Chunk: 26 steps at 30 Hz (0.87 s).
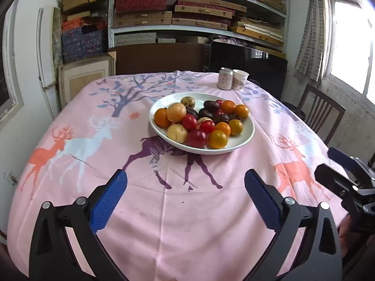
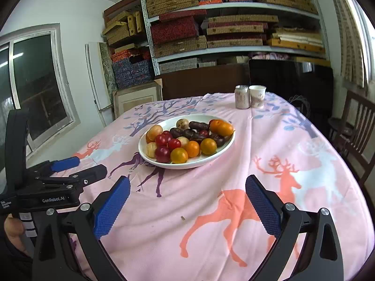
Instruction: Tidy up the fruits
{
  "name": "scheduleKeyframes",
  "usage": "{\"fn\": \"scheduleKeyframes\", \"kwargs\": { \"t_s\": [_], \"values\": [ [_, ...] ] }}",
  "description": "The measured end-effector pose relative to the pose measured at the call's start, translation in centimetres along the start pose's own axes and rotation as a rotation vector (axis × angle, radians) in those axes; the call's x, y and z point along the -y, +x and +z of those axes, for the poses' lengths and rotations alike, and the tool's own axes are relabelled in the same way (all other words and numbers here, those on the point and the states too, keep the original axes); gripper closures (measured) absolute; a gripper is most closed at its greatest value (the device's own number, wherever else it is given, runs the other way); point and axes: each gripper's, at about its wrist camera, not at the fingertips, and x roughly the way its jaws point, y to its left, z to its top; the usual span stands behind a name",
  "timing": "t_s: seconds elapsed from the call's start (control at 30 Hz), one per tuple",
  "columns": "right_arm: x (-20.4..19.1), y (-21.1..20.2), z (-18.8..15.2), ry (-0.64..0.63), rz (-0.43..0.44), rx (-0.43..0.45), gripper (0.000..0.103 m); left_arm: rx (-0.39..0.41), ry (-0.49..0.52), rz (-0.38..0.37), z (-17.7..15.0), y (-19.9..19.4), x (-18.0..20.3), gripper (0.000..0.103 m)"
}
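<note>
Both grippers' blue fingers (image 1: 110, 199) wide apart, empty, over tablecloth (image 1: 175, 222); fruit plate (image 1: 246, 135), can (image 1: 225, 79), cup (image 1: 240, 79) beyond.

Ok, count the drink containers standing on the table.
2. A can stands near the far edge of the table, behind the fruit plate. A paper cup stands close beside the can, on its right. None seems hidden.

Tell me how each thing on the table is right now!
White plate: flat on the tablecloth, piled with fruit.
Drink can: upright, beside the cup.
Paper cup: upright.
Left hand-held gripper: open, empty.
Right hand-held gripper: open, empty.
</note>
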Motion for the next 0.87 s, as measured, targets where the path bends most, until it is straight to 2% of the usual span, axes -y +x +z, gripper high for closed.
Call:
{"fn": "scheduleKeyframes", "kwargs": {
  "t_s": [0.23,0.43,0.6,0.87],
  "values": [
    [0.3,-1.6,0.0,0.004,-0.048,0.018,0.004,0.045,0.035,0.098,-0.3,-2.0,0.5,0.005],
    [0.3,-2.0,-0.2,0.003,-0.056,0.015,0.004,0.074,0.04,0.084,-0.5,-2.9,0.5,0.005],
    [0.1,-2.0,-0.5,0.011,-0.053,0.013,0.004,0.031,0.029,0.081,-0.5,-2.3,0.4,0.005],
    [0.3,-1.7,-0.5,0.026,-0.055,-0.003,0.004,0.008,0.004,0.1,-0.7,-1.8,-0.3,0.005]
  ]
}}
